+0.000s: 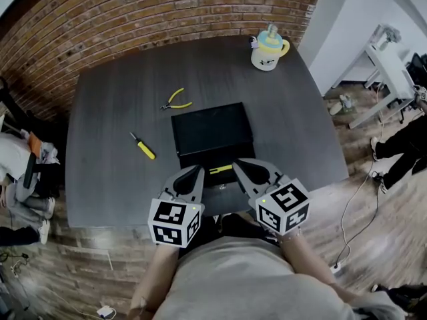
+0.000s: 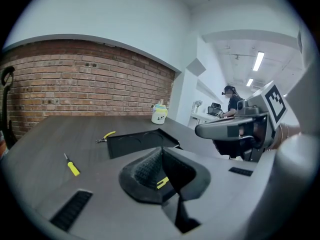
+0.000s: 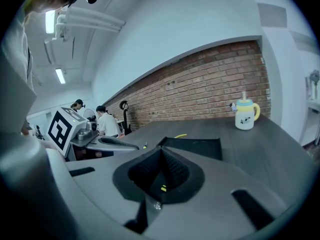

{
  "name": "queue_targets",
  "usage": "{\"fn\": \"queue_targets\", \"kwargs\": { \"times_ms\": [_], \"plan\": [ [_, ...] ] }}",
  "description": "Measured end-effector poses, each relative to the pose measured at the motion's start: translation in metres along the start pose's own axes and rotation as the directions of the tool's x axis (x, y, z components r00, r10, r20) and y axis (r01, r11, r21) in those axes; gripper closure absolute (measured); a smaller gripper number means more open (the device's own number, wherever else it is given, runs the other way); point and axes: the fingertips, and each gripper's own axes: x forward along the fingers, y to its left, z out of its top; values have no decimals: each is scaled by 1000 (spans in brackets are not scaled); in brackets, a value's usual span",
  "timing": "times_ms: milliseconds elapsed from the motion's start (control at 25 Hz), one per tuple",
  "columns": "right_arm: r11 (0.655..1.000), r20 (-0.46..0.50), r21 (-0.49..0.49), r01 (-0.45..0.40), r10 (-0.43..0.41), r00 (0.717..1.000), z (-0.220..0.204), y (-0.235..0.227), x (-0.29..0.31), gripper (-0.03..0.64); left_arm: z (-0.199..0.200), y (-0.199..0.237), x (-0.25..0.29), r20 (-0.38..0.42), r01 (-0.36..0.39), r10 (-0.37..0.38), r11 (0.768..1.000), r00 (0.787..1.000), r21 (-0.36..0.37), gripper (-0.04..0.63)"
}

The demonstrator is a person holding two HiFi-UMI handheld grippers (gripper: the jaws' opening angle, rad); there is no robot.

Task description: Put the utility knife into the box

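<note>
The black box (image 1: 212,133) lies open in the middle of the dark table. A yellow utility knife (image 1: 221,169) lies at the box's near edge, between my two grippers. My left gripper (image 1: 199,171) is just left of the knife, with its jaws shut and nothing in them. In the left gripper view (image 2: 161,154), a yellow piece of the knife (image 2: 162,183) shows below the closed pads. My right gripper (image 1: 236,163) is just right of the knife, also shut and empty. The right gripper view (image 3: 161,153) shows only a speck of the knife (image 3: 163,188).
Yellow-handled pliers (image 1: 176,100) lie behind the box. A yellow screwdriver (image 1: 142,146) lies to its left. A cream mug with a lid (image 1: 269,49) stands at the far right corner of the table (image 1: 107,112). A brick wall runs behind, and people sit at desks off to the side.
</note>
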Motion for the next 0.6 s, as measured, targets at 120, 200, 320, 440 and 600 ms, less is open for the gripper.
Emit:
{"fn": "queue_targets", "kwargs": {
  "times_ms": [120, 200, 320, 440, 600],
  "plan": [
    [1000, -17, 1, -4, 4, 1000, -4, 0, 2, 612, -4, 1, 1, -16, -1, 0, 1000, 1000, -23, 572],
    [1000, -27, -1, -6, 6, 1000, -5, 1, 3, 612, -5, 2, 2, -25, 0, -1, 999, 1000, -35, 572],
    [1000, -42, -12, -7, 6, 999, -9, 0, 6, 612, -8, 2, 4, -35, 6, -8, 999, 999, -37, 572],
    [1000, -54, -10, -7, 6, 999, -14, 0, 8, 612, -12, 2, 6, -48, 13, -14, 999, 999, -33, 572],
    [1000, -62, -3, -11, 11, 998, -16, -1, 8, 612, -11, 4, 7, -50, 8, -10, 1000, 999, -30, 572]
  ]
}}
